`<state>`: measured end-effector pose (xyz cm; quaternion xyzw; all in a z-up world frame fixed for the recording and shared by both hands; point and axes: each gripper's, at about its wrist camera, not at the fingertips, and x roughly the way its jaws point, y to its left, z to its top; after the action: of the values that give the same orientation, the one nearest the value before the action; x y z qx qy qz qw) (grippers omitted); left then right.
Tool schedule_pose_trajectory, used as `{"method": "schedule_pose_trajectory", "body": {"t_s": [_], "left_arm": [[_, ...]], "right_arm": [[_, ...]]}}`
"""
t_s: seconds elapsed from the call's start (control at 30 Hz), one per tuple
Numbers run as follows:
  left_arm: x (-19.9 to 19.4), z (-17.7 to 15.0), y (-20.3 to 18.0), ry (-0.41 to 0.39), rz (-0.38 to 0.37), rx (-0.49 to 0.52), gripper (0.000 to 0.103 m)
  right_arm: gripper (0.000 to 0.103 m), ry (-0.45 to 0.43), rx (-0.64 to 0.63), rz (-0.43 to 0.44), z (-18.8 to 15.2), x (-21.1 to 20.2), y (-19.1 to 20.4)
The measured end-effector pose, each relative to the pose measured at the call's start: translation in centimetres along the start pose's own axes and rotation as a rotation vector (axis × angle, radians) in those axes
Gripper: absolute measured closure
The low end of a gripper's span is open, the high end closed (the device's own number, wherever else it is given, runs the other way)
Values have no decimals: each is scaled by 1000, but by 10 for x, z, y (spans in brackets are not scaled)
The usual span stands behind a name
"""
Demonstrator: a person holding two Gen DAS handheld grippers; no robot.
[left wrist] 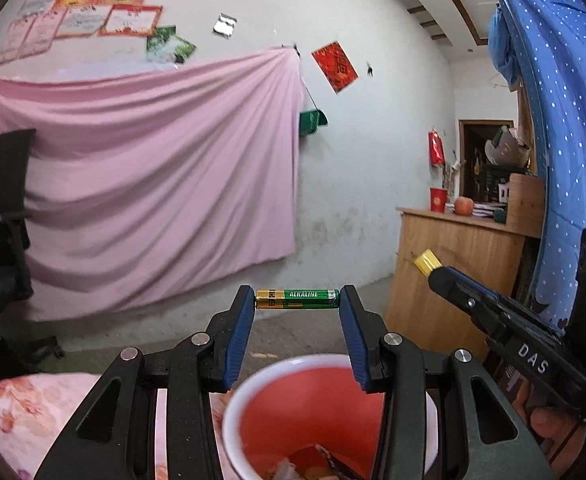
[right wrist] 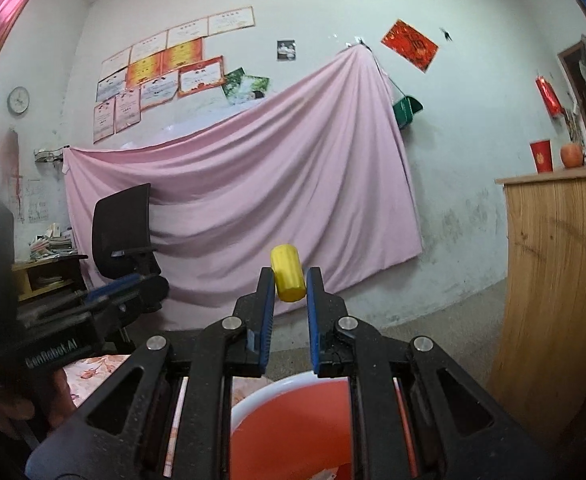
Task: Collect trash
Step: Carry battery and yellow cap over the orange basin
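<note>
Two claws: battery (left wrist: 297, 298), yellow cap (right wrist: 287, 273).

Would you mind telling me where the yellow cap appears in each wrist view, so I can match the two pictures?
Left wrist view: the yellow cap sits at right of centre, at the tip of the right gripper, in front of the wooden cabinet.
Right wrist view: the yellow cap is at centre, pinched between the right gripper's blue pads.
Shared landmark: the pink sheet on the wall.
</note>
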<state>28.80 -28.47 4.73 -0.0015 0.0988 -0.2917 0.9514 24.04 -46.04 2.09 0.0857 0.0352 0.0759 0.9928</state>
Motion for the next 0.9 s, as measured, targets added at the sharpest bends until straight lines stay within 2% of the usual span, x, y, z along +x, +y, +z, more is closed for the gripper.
{"method": "schedule_pose_trajectory", "body": {"t_s": [0.2,0.37,0.9], "left_arm": [[19,-14,-9,88,-33,-22,65],[31,-26,-8,166,-40,-53,65],[62,-53,10,408,3,-134,65]], "right_arm": [[65,75,4,-57,-7,7,-6],[65,173,18,-83,-18,22,-12],[65,478,60,-118,-61,61,-27]]}}
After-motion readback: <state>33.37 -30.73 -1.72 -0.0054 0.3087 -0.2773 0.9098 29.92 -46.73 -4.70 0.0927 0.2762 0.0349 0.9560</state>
